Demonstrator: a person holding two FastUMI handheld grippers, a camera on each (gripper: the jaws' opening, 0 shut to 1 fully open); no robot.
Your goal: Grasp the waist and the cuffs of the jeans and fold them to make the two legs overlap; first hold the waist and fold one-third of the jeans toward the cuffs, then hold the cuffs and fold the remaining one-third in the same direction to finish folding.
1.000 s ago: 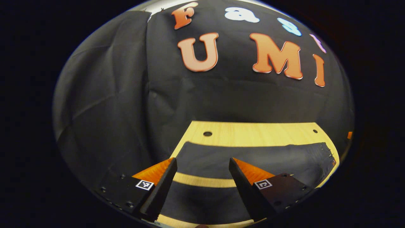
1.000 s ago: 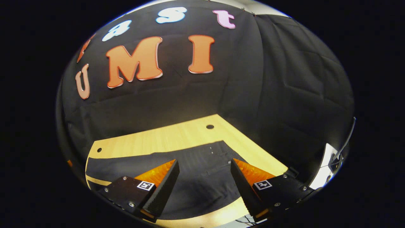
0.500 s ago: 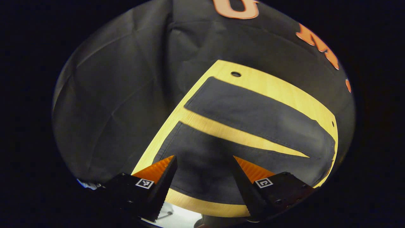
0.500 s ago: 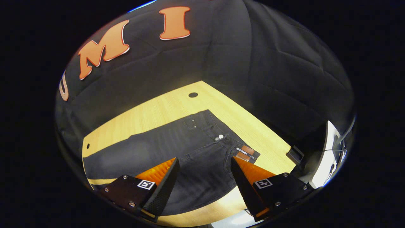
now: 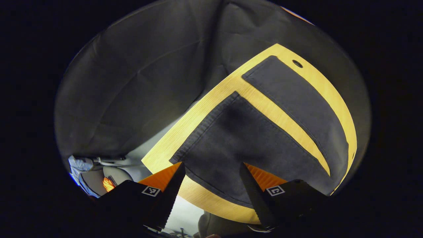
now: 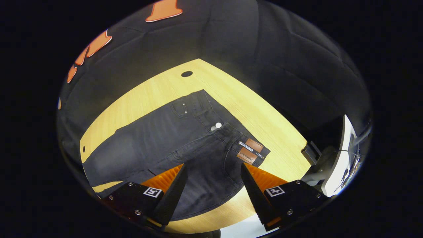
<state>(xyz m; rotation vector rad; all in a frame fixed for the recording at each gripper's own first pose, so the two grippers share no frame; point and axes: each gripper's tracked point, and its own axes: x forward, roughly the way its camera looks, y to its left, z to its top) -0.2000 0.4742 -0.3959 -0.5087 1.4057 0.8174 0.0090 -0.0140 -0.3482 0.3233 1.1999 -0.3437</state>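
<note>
Jeans [image 6: 172, 138]: spread flat on the table [image 6: 251, 109], dark denim, front side up; both legs apart with a strip of bare wood between them, so the first fold (leg over leg) not yet made.
Waist [image 6: 224, 127]: toward 1 o'clock in the right gripper view, button and brown tags visible; nearest waist corner lies just past the right finger.
Cuffs [image 5: 205, 127]: nearer leg's hem runs from 12 to 8 o'clock in the left gripper view; farther leg [image 5: 297, 96] lies at 2 o'clock, parallel, well apart.
Left gripper [image 5: 211, 178]: fingers spread wide, pinching nothing; poised above the nearer cuff end, likely so the hem falls between the fingers on descent.
Right gripper [image 6: 214, 180]: fingers spread wide, nothing between them; poised above the hip area near the table's front edge, probably lining up on the waist's near side.
Placement reasoning: one tool at each end of the same leg, presumably to lift waist and cuff together and carry that leg over the other.
Contact: none apparent at either end; height above cloth cannot be judged.
Risk: a pinch on one layer alone at the cuff could leave the under layer behind.
</note>
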